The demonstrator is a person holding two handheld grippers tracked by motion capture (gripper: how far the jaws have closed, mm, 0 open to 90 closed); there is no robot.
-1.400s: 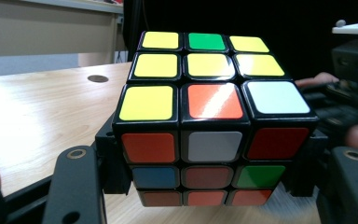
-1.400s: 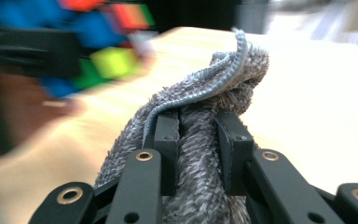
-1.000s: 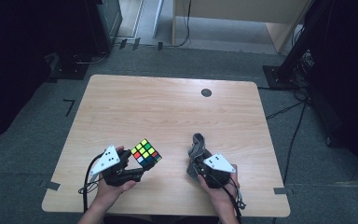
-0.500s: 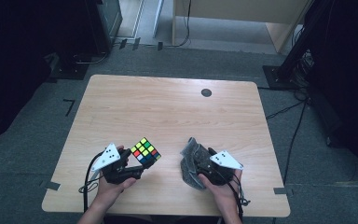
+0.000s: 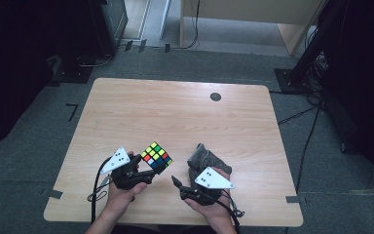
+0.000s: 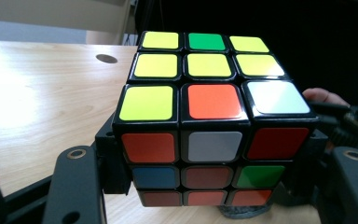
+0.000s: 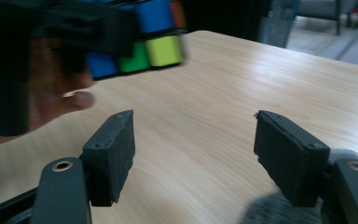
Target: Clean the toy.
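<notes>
High view: the multicoloured plastic puzzle cube is clamped by the left gripper; beside the cube, the right gripper, just opened, is held with jaws apart, empty.

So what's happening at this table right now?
A person at a wooden table holds a two-jaw gripper in each hand. The left gripper is shut on a scrambled puzzle cube, held just above the tabletop. The right gripper has just been opening; its jaws stand apart with nothing between them, pointing toward the cube. A grey cloth lies on the table just beyond the right hand.
</notes>
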